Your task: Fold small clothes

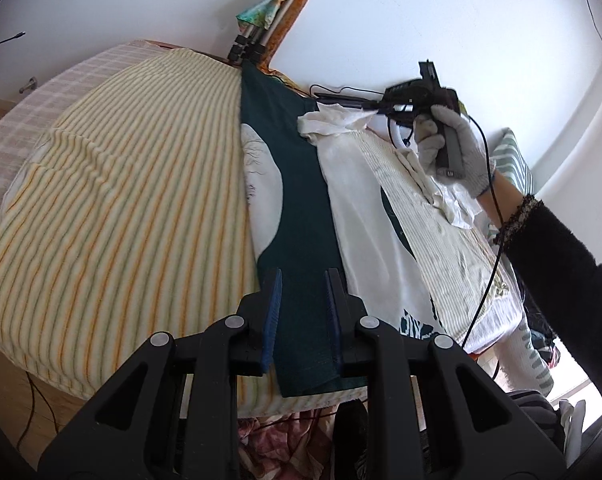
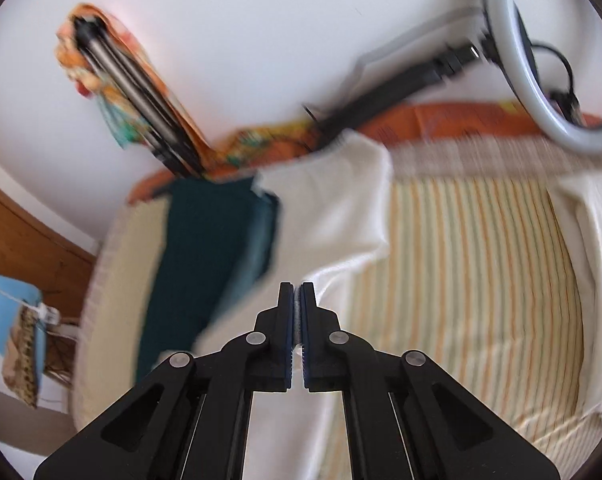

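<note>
A dark green garment with a white print [image 1: 297, 216] lies flat on the striped bedspread [image 1: 133, 208]. A white garment [image 1: 365, 208] lies over its right side. My left gripper [image 1: 301, 280] is open just above the green garment's near end, holding nothing. My right gripper [image 1: 375, 110] is shut on the white garment's far edge and lifts it. In the right wrist view the right gripper [image 2: 297, 292] is pinched on the white cloth [image 2: 333, 208], with the green garment [image 2: 205, 248] to its left; this view is blurred.
A tripod wrapped in patterned cloth [image 1: 269, 20] leans on the wall behind the bed. A ring light on a black arm [image 2: 549, 64] hangs at the right. An orange headboard cover [image 2: 461, 120] runs along the wall. Clothes lie on the wooden floor [image 1: 5, 392] below the bed edge.
</note>
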A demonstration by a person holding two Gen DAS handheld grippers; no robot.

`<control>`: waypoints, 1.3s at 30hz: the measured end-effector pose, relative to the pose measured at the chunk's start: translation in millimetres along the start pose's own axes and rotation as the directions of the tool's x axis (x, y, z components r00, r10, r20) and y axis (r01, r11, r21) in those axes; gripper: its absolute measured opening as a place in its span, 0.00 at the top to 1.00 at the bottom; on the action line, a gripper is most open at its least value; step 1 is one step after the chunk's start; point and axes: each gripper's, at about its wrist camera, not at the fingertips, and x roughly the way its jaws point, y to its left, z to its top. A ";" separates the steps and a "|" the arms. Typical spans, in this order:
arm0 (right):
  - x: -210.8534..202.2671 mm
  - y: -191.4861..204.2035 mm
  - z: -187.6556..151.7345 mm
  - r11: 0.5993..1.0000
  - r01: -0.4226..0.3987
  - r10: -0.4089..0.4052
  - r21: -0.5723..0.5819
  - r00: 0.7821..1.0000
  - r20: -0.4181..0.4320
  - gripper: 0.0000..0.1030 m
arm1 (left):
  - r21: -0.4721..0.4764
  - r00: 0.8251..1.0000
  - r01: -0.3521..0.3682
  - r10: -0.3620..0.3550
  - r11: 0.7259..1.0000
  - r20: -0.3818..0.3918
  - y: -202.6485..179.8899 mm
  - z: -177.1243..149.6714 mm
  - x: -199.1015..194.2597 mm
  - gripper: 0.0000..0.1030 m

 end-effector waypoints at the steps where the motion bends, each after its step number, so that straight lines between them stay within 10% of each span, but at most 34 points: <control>1: 1.6 11.2 7.7 1.000 -0.002 0.002 -0.014 1.000 0.009 0.98 | -0.002 1.000 -0.004 0.004 1.000 0.002 0.5 -0.2 -0.6 0.81; 17: 130.4 115.2 47.6 0.984 0.020 -0.041 -0.176 0.993 -0.115 0.90 | -0.023 0.997 -0.073 0.073 0.997 0.001 14.3 -2.0 0.2 0.81; 24: 63.7 80.8 30.4 0.989 0.016 -0.024 -0.145 0.998 -0.060 0.74 | -0.025 0.999 -0.039 0.038 0.999 -0.030 8.8 -0.7 3.7 0.77; 39: -124.3 -6.8 -241.6 0.994 -0.106 0.099 -0.018 0.966 -0.240 0.58 | -0.126 0.983 0.015 -0.037 0.992 -0.178 16.2 -11.5 14.9 0.65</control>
